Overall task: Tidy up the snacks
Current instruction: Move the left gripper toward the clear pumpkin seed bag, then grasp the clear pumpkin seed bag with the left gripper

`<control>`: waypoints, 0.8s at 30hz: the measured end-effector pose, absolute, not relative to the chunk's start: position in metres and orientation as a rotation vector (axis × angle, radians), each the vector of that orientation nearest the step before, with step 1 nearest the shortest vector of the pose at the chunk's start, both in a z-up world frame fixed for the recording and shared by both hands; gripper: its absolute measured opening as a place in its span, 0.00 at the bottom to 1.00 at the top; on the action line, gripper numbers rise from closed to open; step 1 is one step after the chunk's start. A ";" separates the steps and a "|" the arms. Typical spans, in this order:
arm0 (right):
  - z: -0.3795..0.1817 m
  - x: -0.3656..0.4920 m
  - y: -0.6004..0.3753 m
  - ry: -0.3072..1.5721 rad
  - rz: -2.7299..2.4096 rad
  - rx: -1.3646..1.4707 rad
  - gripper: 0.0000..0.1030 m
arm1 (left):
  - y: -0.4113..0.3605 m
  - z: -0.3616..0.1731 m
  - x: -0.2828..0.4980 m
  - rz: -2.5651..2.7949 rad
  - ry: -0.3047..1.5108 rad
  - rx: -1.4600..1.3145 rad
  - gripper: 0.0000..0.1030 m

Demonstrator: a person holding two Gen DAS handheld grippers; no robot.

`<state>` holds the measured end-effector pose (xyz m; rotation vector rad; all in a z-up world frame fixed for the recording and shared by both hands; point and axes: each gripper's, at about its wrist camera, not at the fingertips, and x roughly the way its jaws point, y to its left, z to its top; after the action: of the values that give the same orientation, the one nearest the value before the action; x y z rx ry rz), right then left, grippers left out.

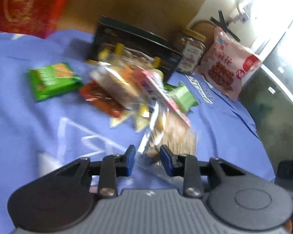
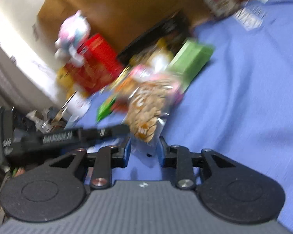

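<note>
A clear packet of round crackers [image 1: 171, 134] lies at the near end of a heap of snack packets on the blue cloth [image 1: 39, 126]. My left gripper [image 1: 148, 157] has its blue pads closed against the packet's near end. In the right wrist view the same cracker packet [image 2: 148, 109] points its clear end into my right gripper [image 2: 144, 151], whose pads touch both of its sides. One black finger [image 2: 107, 131] of the left gripper reaches the packet from the left. Both views are blurred.
Behind the heap stand a black box [image 1: 134, 44], a jar [image 1: 191, 50] and a pink bag [image 1: 226, 68]. A green wafer packet [image 1: 54, 80] lies left, a red box [image 1: 29, 5] far left. The cloth's edge drops to dark floor [image 1: 273, 107] at right.
</note>
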<state>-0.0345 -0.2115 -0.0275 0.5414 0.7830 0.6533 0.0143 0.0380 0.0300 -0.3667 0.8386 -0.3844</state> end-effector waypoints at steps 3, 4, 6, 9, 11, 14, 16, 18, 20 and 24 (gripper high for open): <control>-0.023 -0.048 -0.195 0.769 0.724 0.423 0.35 | 0.070 0.031 0.003 -0.301 0.825 -0.402 0.30; -0.019 -0.049 -0.195 0.758 0.723 0.393 0.37 | 0.078 0.033 0.001 -0.281 0.827 -0.422 0.30; -0.012 -0.050 -0.205 0.727 0.698 0.370 0.40 | 0.094 0.033 -0.008 -0.289 0.826 -0.458 0.30; -0.012 -0.049 -0.229 0.697 0.635 0.405 0.40 | 0.100 0.032 -0.023 -0.355 0.847 -0.493 0.31; -0.014 -0.042 -0.244 0.696 0.588 0.447 0.41 | 0.096 0.028 -0.031 -0.412 0.869 -0.531 0.36; -0.014 -0.026 -0.261 0.675 0.523 0.495 0.41 | 0.078 0.022 -0.030 -0.487 0.912 -0.595 0.41; -0.013 -0.012 -0.260 0.658 0.494 0.505 0.40 | 0.062 0.016 -0.027 -0.532 0.937 -0.603 0.45; -0.014 0.006 -0.258 0.653 0.493 0.488 0.40 | 0.046 0.007 -0.025 -0.544 0.977 -0.602 0.45; -0.017 0.027 -0.252 0.673 0.494 0.448 0.40 | 0.034 0.000 -0.025 -0.557 0.977 -0.599 0.45; -0.023 0.043 -0.239 0.719 0.539 0.450 0.37 | 0.032 -0.002 -0.020 -0.512 0.957 -0.602 0.27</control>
<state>0.0434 -0.2391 -0.0231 0.4499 0.7190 0.5395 -0.0196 0.0320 -0.0017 -0.6019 0.9570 -0.5120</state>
